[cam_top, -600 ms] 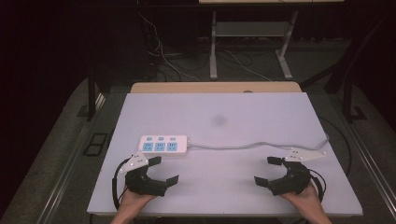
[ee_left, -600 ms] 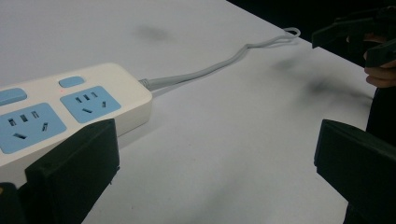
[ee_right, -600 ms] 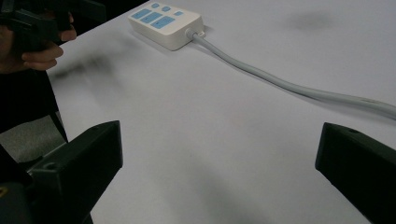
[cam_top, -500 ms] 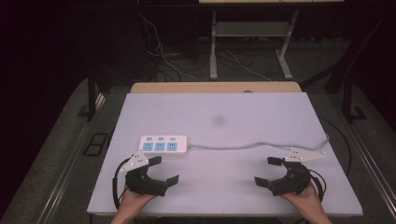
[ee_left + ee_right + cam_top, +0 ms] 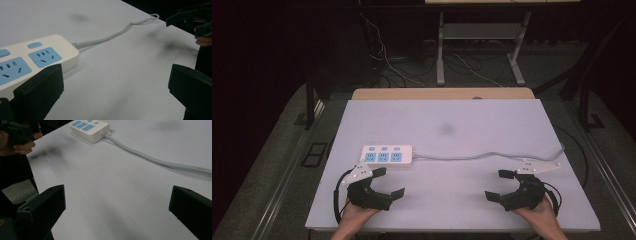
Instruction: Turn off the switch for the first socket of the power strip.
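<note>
— What is sitting on the table (image 5: 452,117), and is anything lying between the grippers and the power strip?

— A white power strip (image 5: 387,154) is lying toward the near left of the pale tabletop, with three blue sockets in a row and a small blue button behind each. Its grey cable (image 5: 484,156) is snaking off to the right edge. A faint dark smudge (image 5: 446,129) is showing farther back. Nothing is blocking the way — bare surface is lying between the two tools.

— Which way is the strip running?

— Its long axis is lying left to right across the table, cable end pointing right.

— And the left gripper (image 5: 388,183)?

— It is hovering just in front of the strip's left end, jaws spread wide and holding nothing. In the left gripper view the strip (image 5: 37,58) is sitting just behind one jaw; whether they are touching I cannot tell.

— The right gripper (image 5: 499,185)?

— It is resting near the front right, well apart from the strip, jaws likewise gaping and empty. In the right gripper view the cable (image 5: 155,160) is crossing beyond them.
</note>
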